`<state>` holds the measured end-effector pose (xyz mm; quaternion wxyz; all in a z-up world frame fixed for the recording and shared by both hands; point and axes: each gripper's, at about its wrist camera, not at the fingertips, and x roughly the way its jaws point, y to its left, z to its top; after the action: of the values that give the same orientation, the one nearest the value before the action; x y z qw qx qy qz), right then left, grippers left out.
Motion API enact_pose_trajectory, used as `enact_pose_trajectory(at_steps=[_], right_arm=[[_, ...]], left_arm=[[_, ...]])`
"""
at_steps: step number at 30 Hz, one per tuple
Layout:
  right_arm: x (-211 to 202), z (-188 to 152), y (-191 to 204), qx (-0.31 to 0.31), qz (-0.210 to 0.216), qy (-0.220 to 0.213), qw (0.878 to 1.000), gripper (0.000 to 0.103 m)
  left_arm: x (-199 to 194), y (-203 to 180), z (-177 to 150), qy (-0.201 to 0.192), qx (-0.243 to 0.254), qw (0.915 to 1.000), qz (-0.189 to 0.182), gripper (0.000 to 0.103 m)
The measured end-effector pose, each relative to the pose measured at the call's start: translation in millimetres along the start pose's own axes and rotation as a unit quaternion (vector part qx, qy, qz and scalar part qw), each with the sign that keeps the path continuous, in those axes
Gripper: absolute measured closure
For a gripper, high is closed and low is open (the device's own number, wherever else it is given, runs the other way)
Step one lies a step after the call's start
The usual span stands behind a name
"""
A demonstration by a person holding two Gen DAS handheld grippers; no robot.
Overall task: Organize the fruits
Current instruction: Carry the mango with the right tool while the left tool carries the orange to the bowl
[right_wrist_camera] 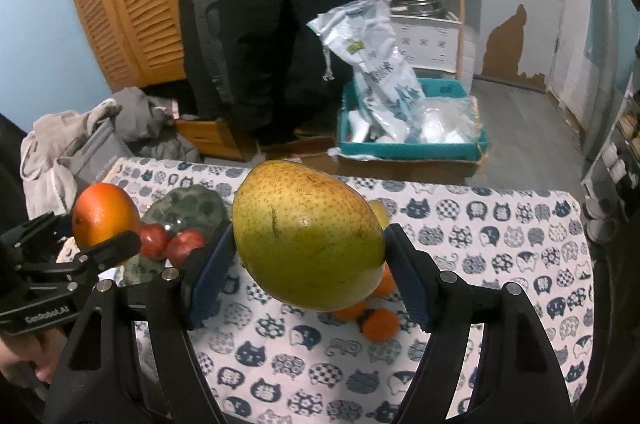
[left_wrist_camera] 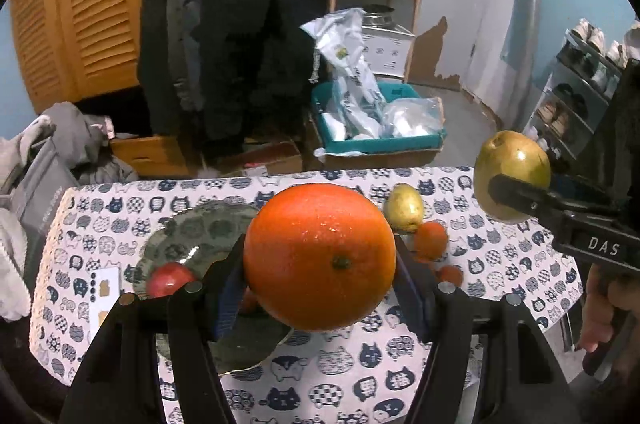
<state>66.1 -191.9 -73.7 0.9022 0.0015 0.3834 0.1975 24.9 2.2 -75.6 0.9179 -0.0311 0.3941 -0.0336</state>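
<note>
A: Jaws, both sides?

B: My left gripper (left_wrist_camera: 320,260) pinches a large orange (left_wrist_camera: 319,256), blue pads pressed on either flank, fruit held clear above the table (left_wrist_camera: 520,264). My right gripper (right_wrist_camera: 308,244) pinches a yellow-green pear (right_wrist_camera: 308,234) the same way, also in the air.

A: Containers?

B: One dark patterned plate (left_wrist_camera: 208,224) near the table's left edge, on the cat-print cloth (right_wrist_camera: 500,244). Red apples in it: one (left_wrist_camera: 170,278) showing from the left wrist, two (right_wrist_camera: 186,244) from the right. Most of the plate is hidden behind my fingers.

A: Loose fruit?

B: A second pear (left_wrist_camera: 404,208) towards the far edge of the table, just right of the plate. Small oranges (left_wrist_camera: 430,238) lie close in front of it, near the middle of the cloth; exact count unclear, the held fruit covers some.

A: Off the table?

B: A teal crate (right_wrist_camera: 412,144) on the floor beyond the far edge, with a printed sack (right_wrist_camera: 372,56) and clear bags (right_wrist_camera: 444,124) in it.
</note>
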Motion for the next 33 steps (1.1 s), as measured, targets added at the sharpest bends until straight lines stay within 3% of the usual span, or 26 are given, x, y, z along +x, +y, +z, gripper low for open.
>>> enact_pose_trajectory(at_steps=[19, 33], right_arm=[[60, 24, 85, -0.04, 0.043, 0.027, 0.998, 0.028], [116, 30, 128, -0.041, 0.073, 0.072, 0.994, 0.028]], left_arm=[[7, 97, -11, 0.01, -0.07, 0.9959, 0.055, 0.035], [34, 143, -27, 0.049, -0.12, 0.9897, 0.06, 0.035]])
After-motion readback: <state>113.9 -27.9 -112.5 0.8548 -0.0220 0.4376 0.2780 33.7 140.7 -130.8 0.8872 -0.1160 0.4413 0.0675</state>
